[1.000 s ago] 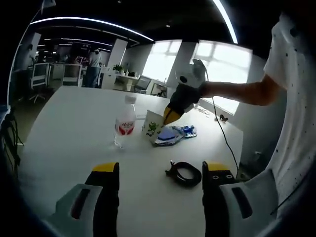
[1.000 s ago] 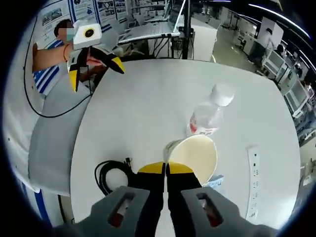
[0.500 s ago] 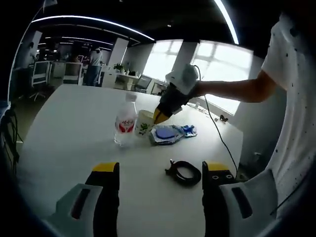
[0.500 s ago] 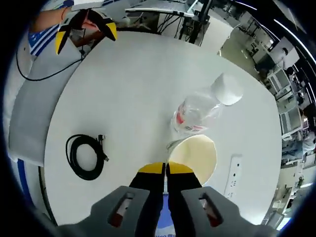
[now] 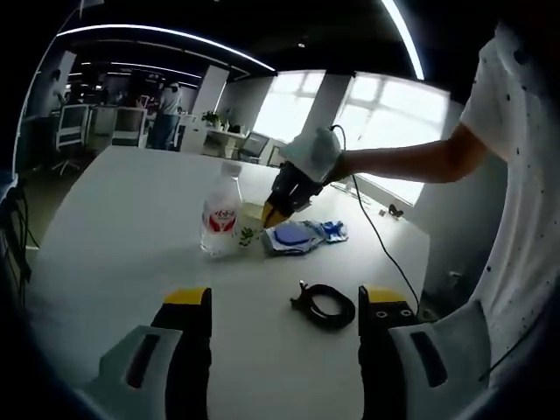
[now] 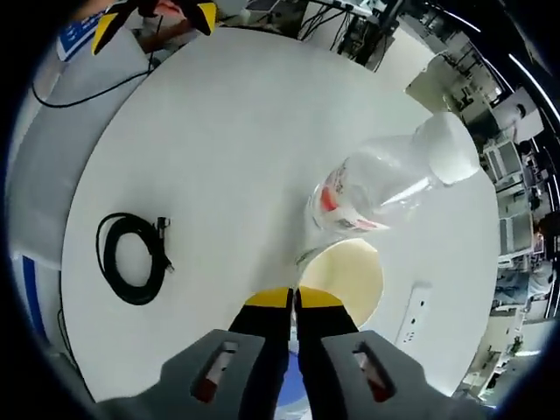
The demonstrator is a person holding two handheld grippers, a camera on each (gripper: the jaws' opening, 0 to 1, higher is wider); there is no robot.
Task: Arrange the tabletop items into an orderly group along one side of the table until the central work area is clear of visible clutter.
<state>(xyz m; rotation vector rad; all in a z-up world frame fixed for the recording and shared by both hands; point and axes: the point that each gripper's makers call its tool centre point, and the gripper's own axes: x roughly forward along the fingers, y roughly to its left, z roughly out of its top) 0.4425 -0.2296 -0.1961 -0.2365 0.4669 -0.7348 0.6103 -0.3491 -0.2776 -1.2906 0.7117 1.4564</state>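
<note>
Right hand-held gripper (image 6: 293, 299) is clamped on the rim of the paper cup (image 6: 348, 277), jaws closed with the cup wall between them. In the left gripper view that same gripper (image 5: 273, 213) comes in from the right, tips on the cup (image 5: 249, 227), which stands on the desk (image 5: 122, 219) touching the water bottle (image 5: 221, 217). Left hand-held gripper (image 5: 284, 306) hovers with its jaws spread wide, nothing between them.

Bottle (image 6: 385, 185): clear, white cap, red-and-white label; text too small to read. Cup has a green print on its side, not legible. Blue-and-white packet (image 5: 302, 235) lies just right of the cup in the left gripper view, print unreadable. Coiled black cable (image 5: 325, 305) sits apart from that group, nearer the left gripper; in the right gripper view the cable (image 6: 132, 258) lies on bare desk well left of the cup.

White power strip (image 6: 412, 316) lies just right of the cup in the right gripper view, close to the desk (image 6: 219, 131) edge. Open room: broad bare surface beyond and left of the bottle, running to the curved far edge.
</note>
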